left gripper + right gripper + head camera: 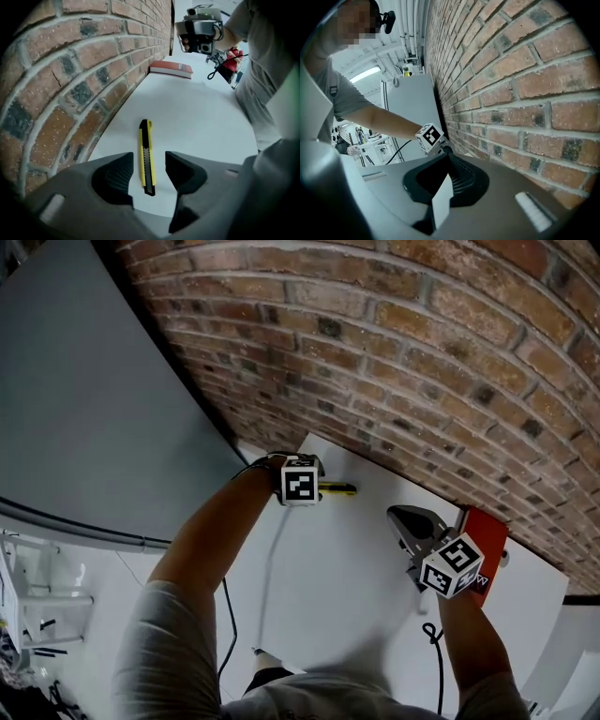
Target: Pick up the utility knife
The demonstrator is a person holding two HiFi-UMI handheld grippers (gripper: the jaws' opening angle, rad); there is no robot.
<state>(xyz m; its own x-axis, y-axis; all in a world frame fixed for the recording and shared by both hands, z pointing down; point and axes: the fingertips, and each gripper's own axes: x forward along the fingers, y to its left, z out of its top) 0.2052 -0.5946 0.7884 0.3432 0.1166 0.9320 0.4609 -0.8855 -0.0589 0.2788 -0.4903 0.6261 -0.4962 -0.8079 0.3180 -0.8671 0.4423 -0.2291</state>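
The utility knife [146, 154], yellow with a black slider, lies flat on the white table [201, 117] close to the brick wall. My left gripper [149, 165] points steeply down over it and is open. The knife's near end sits between the two dark pads [115, 176], which do not touch it. In the head view the knife [339, 488] pokes out to the right of the left gripper's marker cube [300, 486]. My right gripper [398, 515] hovers over the table to the right, tips together and holding nothing; its pads [461, 180] meet in the right gripper view.
A brick wall [394, 352] runs along the table's far edge. A red book [489, 532] lies against it, just behind the right gripper. A grey panel [84, 399] stands at the left. A black cable [431, 632] trails from the right gripper.
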